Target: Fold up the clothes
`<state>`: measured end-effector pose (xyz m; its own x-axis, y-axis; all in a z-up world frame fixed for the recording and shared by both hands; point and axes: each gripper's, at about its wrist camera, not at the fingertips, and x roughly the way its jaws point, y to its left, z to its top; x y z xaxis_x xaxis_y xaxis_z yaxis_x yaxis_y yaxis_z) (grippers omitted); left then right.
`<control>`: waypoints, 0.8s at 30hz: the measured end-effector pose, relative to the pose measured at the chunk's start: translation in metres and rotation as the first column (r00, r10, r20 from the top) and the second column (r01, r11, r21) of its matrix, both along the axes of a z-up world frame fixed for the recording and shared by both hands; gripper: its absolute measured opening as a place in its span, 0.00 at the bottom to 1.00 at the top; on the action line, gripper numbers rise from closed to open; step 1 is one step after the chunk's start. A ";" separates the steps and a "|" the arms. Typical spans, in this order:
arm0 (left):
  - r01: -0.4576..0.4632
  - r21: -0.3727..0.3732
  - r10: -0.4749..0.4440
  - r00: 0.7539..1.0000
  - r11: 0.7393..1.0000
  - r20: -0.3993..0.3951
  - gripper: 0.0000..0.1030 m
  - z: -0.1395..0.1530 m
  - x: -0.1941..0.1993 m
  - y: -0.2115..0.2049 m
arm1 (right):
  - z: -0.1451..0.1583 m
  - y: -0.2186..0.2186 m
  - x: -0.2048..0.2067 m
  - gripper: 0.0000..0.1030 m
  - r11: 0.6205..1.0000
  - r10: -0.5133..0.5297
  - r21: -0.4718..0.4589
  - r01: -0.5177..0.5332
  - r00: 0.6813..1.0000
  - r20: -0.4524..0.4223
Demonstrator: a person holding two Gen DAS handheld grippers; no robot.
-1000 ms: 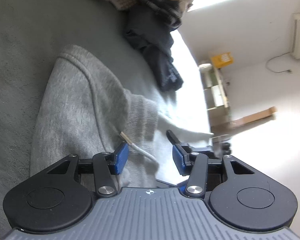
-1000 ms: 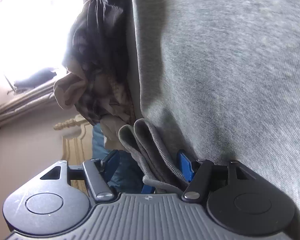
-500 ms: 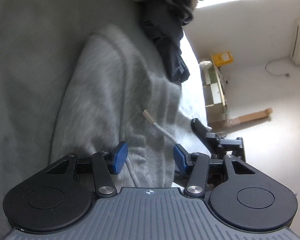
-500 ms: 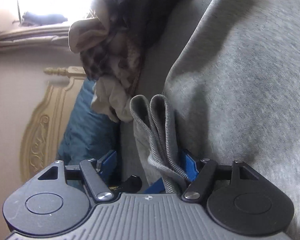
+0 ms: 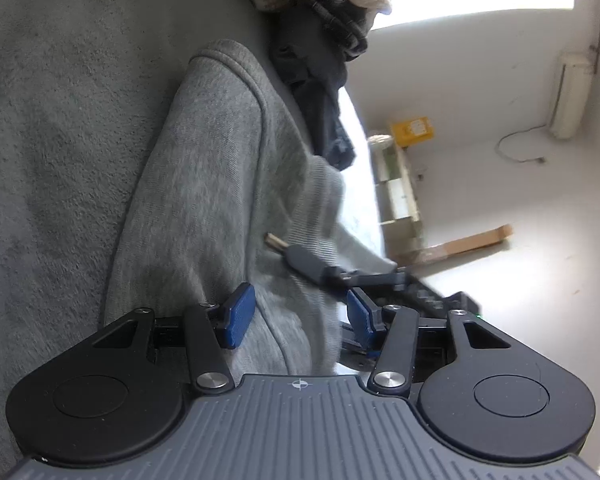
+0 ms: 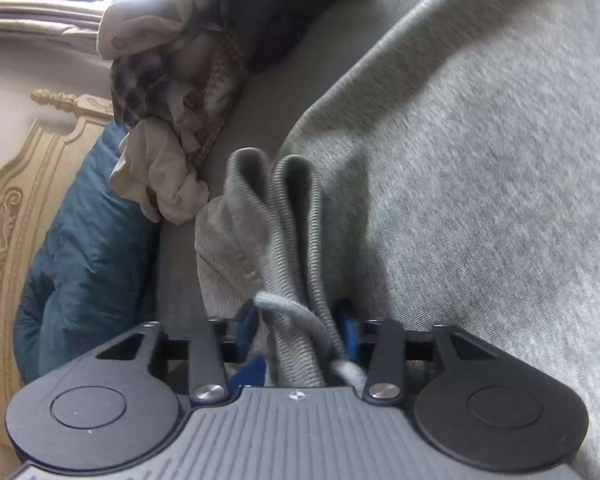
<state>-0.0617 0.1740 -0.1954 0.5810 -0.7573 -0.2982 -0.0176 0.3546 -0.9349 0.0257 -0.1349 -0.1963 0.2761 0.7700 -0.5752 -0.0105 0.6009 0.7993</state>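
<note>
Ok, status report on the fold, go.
Right gripper jaws just closed, pinching ribbed hem of grey sweatshirt. Left gripper open astride its edge. Clothes pile beyond, clear of it.

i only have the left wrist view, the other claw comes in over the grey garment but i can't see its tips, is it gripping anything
Observer: Yes. The right claw has just been closing its jaws and now pinches the doubled ribbed band of the grey garment.
Operator: just the band in there
Observer: No, a grey cord loops across the band inside the claw too.
Operator: what's past it on that side
Observer: A blue quilt lies against a carved gold headboard.
</note>
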 end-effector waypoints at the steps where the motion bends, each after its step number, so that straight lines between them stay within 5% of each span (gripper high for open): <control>1: -0.002 -0.025 0.003 1.000 1.000 0.014 0.49 0.002 -0.002 0.005 | 0.003 0.000 -0.001 0.27 1.000 0.003 -0.014 -0.003 1.000 0.012; 8: -0.107 -0.057 0.114 0.986 0.993 0.125 0.58 0.029 -0.009 0.046 | 0.045 0.002 0.003 0.23 0.992 0.052 -0.121 -0.039 0.993 0.107; 15: -0.082 0.073 0.082 0.997 0.994 0.006 0.58 0.016 0.016 0.033 | 0.108 -0.030 0.006 0.21 0.952 0.081 -0.306 0.012 0.954 0.288; 24: 0.044 0.272 -0.052 0.998 0.961 0.023 0.58 0.020 0.071 -0.039 | 0.149 -0.088 0.020 0.21 0.786 0.128 -0.596 0.166 0.899 0.418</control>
<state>0.0098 0.1354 -0.1749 0.5575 -0.6777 -0.4795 0.0317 0.5946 -0.8034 0.0454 -0.2233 -0.0473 0.6089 0.2919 -0.7376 -0.2334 0.9546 0.1851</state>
